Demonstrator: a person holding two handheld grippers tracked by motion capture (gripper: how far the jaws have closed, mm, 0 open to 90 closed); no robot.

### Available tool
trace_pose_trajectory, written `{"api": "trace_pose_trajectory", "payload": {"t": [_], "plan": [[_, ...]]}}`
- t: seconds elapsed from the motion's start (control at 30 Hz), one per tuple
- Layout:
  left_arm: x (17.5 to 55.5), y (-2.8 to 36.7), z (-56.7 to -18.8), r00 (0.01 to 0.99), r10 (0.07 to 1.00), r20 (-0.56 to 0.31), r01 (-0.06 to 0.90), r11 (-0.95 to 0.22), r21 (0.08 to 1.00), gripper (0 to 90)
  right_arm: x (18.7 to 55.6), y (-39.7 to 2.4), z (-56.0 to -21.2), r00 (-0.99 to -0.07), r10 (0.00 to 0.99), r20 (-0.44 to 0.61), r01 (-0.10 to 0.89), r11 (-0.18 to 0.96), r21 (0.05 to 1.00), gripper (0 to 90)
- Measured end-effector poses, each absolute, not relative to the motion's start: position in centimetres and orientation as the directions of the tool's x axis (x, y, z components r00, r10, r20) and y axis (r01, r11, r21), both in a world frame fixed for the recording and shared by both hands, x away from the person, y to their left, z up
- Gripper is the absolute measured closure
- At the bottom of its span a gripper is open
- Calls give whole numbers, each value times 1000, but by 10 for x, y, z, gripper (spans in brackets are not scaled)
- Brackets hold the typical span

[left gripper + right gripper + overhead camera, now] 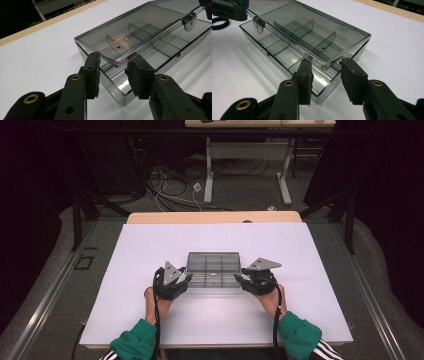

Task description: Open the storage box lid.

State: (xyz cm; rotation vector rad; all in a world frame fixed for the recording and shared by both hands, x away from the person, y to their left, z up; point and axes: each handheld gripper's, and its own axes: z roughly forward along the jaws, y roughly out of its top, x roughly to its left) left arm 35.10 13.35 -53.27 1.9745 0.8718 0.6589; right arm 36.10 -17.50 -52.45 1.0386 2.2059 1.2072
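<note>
A smoky clear plastic compartment box (213,270) lies at the middle of the white table, its hinged lid (140,22) raised a little off the base (117,87). The dividers inside show no contents. My left gripper (187,279) sits at the box's near left corner, and in the left gripper view its jaws (115,72) straddle the lid's corner with both pads against the edges. My right gripper (239,279) mirrors it at the near right corner, its jaws (325,75) closed around that corner of the lid (312,27). A round latch tab (257,23) hangs from the lid's front edge.
The white sheet (150,250) covers the table, with a wooden strip (215,217) along the far edge. Beyond it stand a desk frame (247,170) and loose cables on the floor. Green sleeves (132,342) enter from the near edge.
</note>
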Motion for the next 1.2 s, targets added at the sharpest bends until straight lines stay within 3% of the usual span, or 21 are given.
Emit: {"api": "trace_pose_trajectory", "payload": {"t": [0.33, 1.2], "plan": [[352, 135, -532, 616, 780, 109, 323, -376, 869, 638, 362, -173, -522, -630, 775, -49, 379, 362, 852, 579], [357, 136, -516, 610, 787, 92, 295, -333, 896, 664, 369, -177, -508, -625, 780, -37, 357, 328, 875, 660]]}}
